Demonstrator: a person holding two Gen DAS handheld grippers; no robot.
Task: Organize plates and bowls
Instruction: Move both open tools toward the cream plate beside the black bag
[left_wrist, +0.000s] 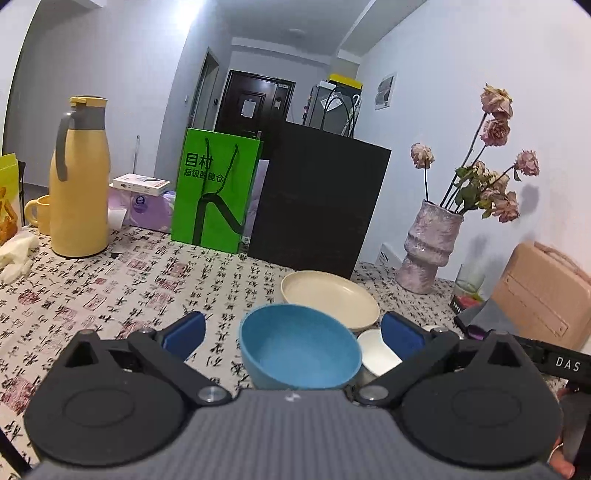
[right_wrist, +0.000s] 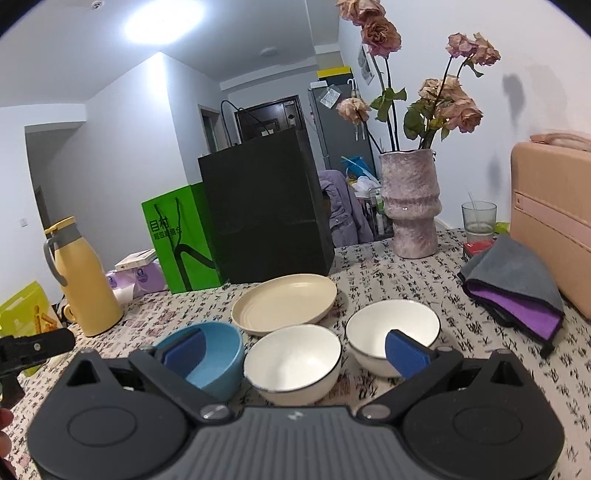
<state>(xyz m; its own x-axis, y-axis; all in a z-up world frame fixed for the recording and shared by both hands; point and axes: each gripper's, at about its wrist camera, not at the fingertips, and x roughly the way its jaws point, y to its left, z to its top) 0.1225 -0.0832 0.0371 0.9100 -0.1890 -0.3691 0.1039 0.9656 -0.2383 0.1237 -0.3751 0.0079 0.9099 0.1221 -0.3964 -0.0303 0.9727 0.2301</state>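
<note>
A blue bowl (left_wrist: 299, 350) stands on the table between the wide-open fingers of my left gripper (left_wrist: 293, 334); it touches neither pad. A cream plate (left_wrist: 330, 297) lies just behind it and a white bowl (left_wrist: 378, 354) peeks out at its right. In the right wrist view, my right gripper (right_wrist: 295, 349) is open and empty above a white bowl (right_wrist: 293, 363). The blue bowl (right_wrist: 214, 354) is at its left, a second white bowl (right_wrist: 391, 332) at its right, the cream plate (right_wrist: 284, 302) behind.
A yellow thermos (left_wrist: 79, 181), a green paper bag (left_wrist: 216, 190) and a black bag (left_wrist: 317, 199) stand at the back. A vase of dried roses (right_wrist: 410, 203), a glass (right_wrist: 478, 218), a pink case (right_wrist: 554, 218) and a grey-purple cloth (right_wrist: 517, 284) sit at the right.
</note>
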